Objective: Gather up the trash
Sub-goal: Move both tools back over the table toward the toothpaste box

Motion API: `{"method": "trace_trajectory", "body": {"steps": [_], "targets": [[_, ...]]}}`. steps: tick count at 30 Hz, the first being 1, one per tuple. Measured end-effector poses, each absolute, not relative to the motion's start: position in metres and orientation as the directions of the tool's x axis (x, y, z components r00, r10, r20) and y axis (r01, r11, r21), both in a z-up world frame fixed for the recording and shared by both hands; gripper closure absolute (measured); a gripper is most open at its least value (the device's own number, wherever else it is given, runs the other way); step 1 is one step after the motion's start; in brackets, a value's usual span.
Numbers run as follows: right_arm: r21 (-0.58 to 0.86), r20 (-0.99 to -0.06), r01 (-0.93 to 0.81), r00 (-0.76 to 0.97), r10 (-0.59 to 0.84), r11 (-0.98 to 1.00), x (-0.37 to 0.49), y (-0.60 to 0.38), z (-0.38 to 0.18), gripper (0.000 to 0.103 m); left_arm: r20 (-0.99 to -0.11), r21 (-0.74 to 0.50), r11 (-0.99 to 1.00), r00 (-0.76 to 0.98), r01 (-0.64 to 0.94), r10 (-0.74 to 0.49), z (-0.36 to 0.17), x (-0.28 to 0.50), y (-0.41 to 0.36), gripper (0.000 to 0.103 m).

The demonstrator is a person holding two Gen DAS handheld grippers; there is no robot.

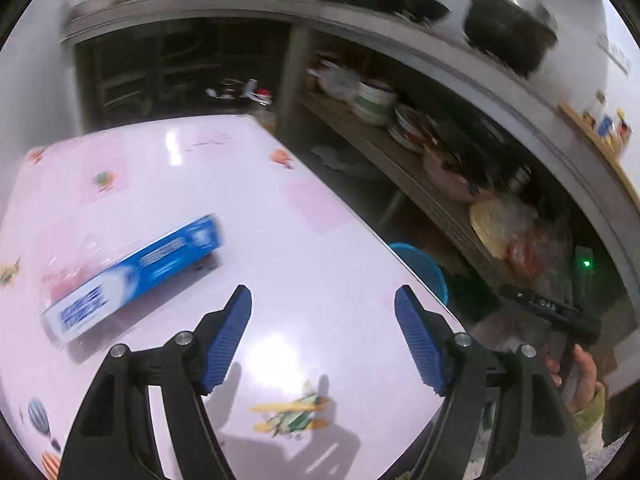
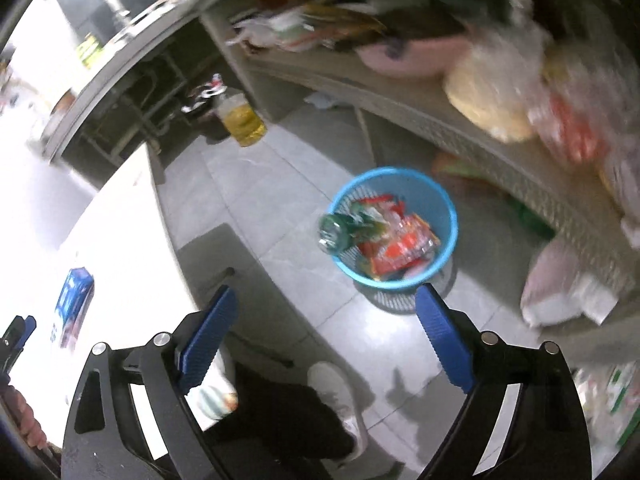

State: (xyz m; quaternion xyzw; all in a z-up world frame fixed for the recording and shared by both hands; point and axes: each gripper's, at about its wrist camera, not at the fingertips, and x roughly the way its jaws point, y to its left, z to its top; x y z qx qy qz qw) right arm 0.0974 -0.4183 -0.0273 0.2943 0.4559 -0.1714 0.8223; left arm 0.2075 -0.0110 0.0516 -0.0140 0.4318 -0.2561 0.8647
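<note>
Your left tongs [image 1: 323,300] hang over the pink table [image 1: 280,216] with their blue pads spread wide and nothing between them; only the glossy tabletop and a printed aeroplane show in the gap. Ahead of them and to their left lies a blue and white box [image 1: 132,276], flat on the table and well clear of the pads, with some crumpled clear and red wrapping just beyond its far side, too blurred to name. Past the table edge, off to the right of these tongs, a sliver of the blue basket [image 1: 424,268] peeks out from below, and your other hand [image 1: 576,376] shows at the right margin gripping its tool. Your right tongs [image 2: 326,304] point down at the tiled floor [image 2: 260,184], jaws wide apart and empty. Straight ahead of them, slightly right of centre, the blue basket [image 2: 450,216] stands on the floor beside the low shelf [image 2: 400,100], holding bright orange and red wrappers. A green bottle [image 2: 338,232] is at its near-left rim; whether it rests on the rim or is in the air, you cannot tell from the blur. The box [image 2: 74,304] shows again far to the left of these tongs, on the table.
</note>
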Motion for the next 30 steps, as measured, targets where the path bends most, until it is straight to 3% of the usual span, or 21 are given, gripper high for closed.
{"method": "trace_trajectory", "body": {"steps": [3, 16, 24, 30], "targets": [[0.287, -0.839, 0.495, 0.543, -0.034, 0.82, 0.111, -0.395, -0.008, 0.008, -0.719, -0.253, 0.888, 0.539, 0.385, -0.439, 0.054, 0.198, 0.013, 0.031], [0.073, -0.794, 0.28, 0.598, -0.114, 0.957, 0.152, -0.297, 0.024, 0.008, -0.691, -0.254, 0.953, 0.658, 0.168, -0.3, 0.05, 0.172, 0.101, 0.03], [0.21, -0.788, 0.138, 0.61, 0.084, 0.968, 0.171, -0.277, 0.028, 0.008, -0.647, -0.286, 0.958, 0.729, 0.038, -0.222, 0.049, 0.203, 0.147, 0.03], [0.267, -0.804, 0.116, 0.573, 0.155, 0.957, 0.175, -0.267, 0.024, 0.008, -0.711, -0.306, 0.945, 0.687, -0.112, -0.148, 0.014, 0.256, 0.176, 0.056]]}}
